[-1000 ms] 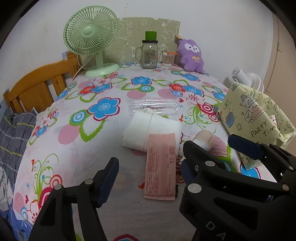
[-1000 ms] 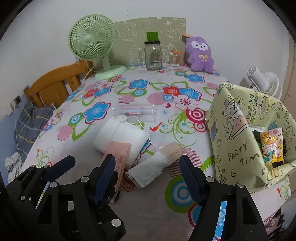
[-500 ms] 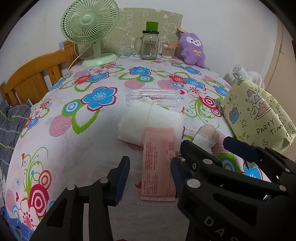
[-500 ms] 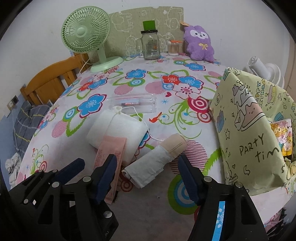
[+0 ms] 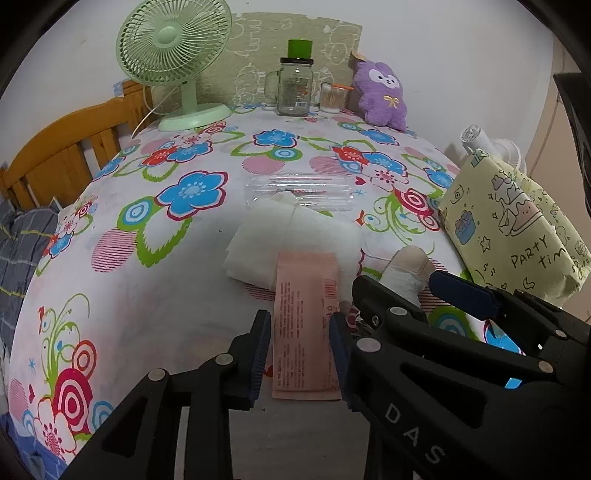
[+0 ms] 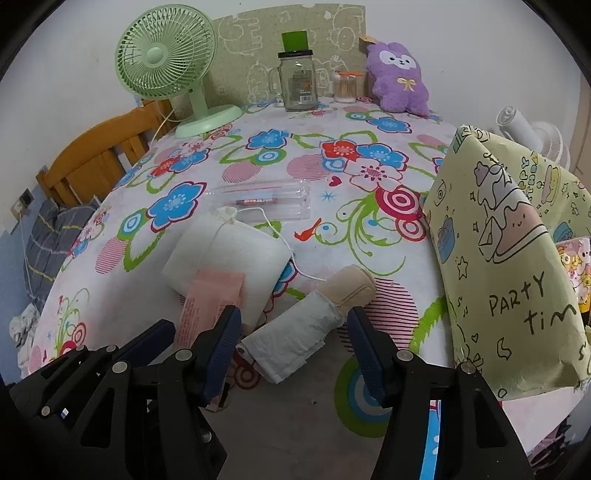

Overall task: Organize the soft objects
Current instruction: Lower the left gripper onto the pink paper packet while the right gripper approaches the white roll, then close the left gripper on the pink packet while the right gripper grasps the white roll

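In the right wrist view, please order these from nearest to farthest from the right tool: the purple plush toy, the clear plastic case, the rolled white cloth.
From the right tool:
1. Rolled white cloth, between its fingers.
2. Clear plastic case, mid-table, ahead.
3. Purple plush toy, at the far wall, right.

White plaster wall (image 6: 461, 44) runs behind everything, evenly lit, with a pale green cartoon-printed panel (image 6: 255, 33) leaning against it. A table under a bright floral cloth (image 5: 184, 192) fills the room. To the left, an orange wooden slatted chair back (image 5: 62, 155), a grey plaid fabric (image 5: 18, 251) beside it.
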